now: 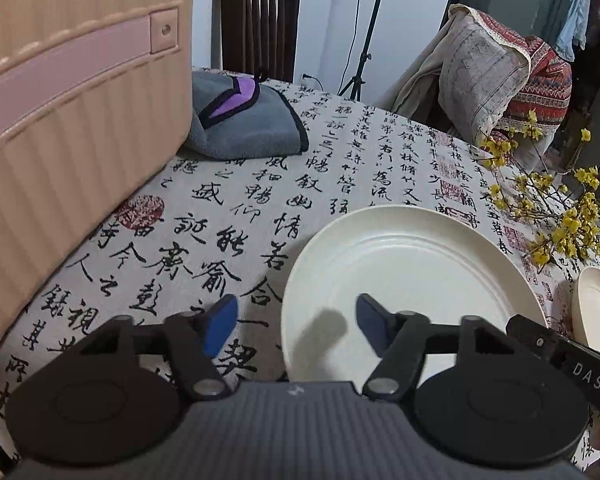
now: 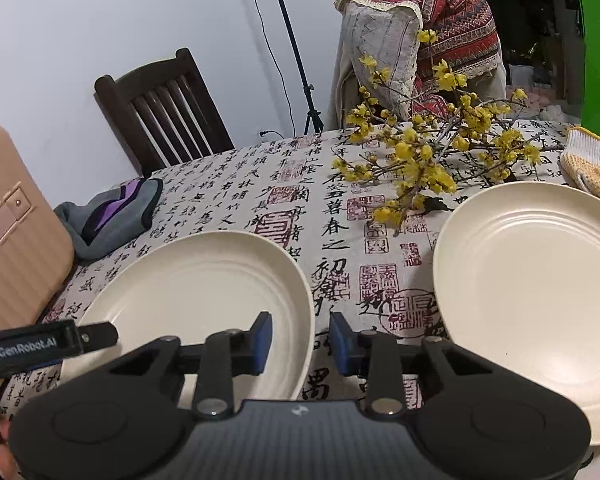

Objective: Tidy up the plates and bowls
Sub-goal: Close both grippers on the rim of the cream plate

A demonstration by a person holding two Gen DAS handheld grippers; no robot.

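Two cream plates on the table [image 2: 260, 184]: left plate [image 2: 204, 300] toward the near left edge, right plate [image 2: 540, 300] toward the near right. No bowl in view.

One pink ribbed suitcase [image 2: 16, 240] at the table's left edge.

One grey cloth [image 2: 112, 216] with purple and black trim, just beside the suitcase toward the far left corner.

One spray of yellow-flowered branches [image 2: 432, 156], far side between the plates.

One knit glove [image 2: 588, 164], white and yellow, at the right edge.

Two chairs beyond the far edge: one bare dark wooden chair [image 2: 164, 108], one draped chair [image 2: 420, 36] under patterned cloths.

One light stand [image 2: 296, 52] by the wall.

Two grippers: left gripper [image 1: 296, 330], right gripper [image 2: 300, 346].
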